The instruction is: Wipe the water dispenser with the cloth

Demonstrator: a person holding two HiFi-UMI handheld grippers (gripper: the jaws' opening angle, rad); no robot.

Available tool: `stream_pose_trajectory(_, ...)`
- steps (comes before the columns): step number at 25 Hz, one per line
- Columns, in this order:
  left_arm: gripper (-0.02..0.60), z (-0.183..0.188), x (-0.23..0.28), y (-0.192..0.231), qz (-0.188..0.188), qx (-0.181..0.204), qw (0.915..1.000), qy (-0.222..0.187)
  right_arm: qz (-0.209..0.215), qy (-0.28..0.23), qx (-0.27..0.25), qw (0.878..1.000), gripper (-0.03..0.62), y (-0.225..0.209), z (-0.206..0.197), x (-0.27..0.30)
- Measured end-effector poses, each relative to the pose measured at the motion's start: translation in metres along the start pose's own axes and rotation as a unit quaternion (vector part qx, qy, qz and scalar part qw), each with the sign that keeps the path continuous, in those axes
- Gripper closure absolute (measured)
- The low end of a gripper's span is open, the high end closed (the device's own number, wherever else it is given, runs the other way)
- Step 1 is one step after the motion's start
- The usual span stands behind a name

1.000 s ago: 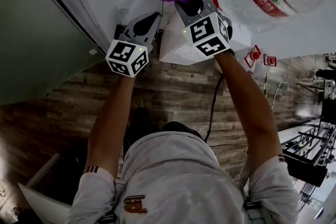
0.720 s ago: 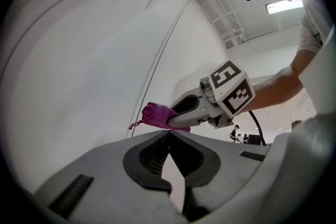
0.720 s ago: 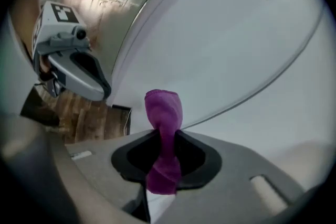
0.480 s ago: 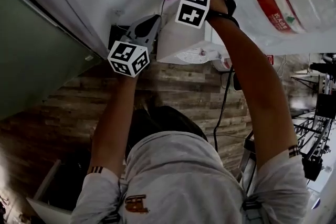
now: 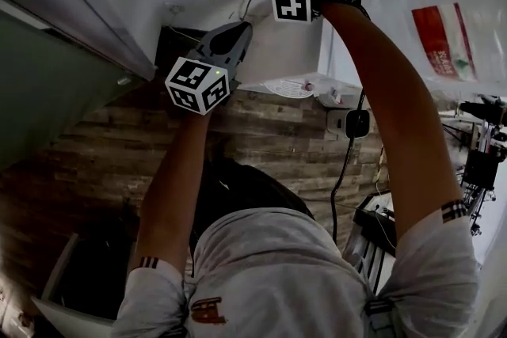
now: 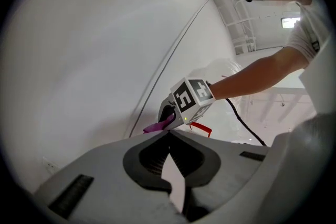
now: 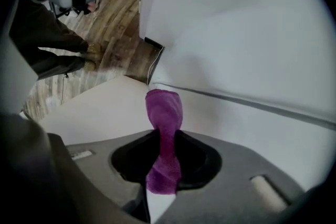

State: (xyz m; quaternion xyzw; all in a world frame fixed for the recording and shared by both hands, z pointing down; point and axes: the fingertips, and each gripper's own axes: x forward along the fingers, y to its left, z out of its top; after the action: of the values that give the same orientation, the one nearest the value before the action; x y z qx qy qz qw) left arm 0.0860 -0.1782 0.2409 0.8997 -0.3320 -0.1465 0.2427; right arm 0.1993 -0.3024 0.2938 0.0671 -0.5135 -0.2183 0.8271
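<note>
Nearest: the person's white shirt (image 5: 269,273), both arms stretched away from it. Left gripper (image 6: 169,132): jaws together, nothing between them, sitting close beside the left side of the white water dispenser (image 5: 285,51). I cannot tell whether it touches the dispenser. Right gripper (image 7: 165,136), farther off: jaws clamped on the purple cloth (image 7: 164,107), which is twisted into a roll. The cloth's free end is pressed against the dispenser's white panel, just by a seam. Right of the dispenser: black plug (image 5: 348,123) with its cable trailing across the wood-plank floor (image 5: 103,154). Far right: water bottle (image 5: 444,36) with a red label.
</note>
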Motion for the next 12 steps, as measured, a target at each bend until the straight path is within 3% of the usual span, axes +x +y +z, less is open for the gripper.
stream_pose_trajectory(5, 0.583, -0.012, 0.016, 0.006, -0.008, 0.005, 0.9994, 0.034, 0.005, 0.028, -0.027, 0.999, 0.505, -0.004, -0.014, 0.029)
stream_pose_trajectory(12, 0.583, -0.025, 0.023, 0.009, -0.012, 0.007, 0.9990, 0.041, 0.034, 0.073, -0.071, 0.994, 0.505, 0.005, -0.023, 0.059)
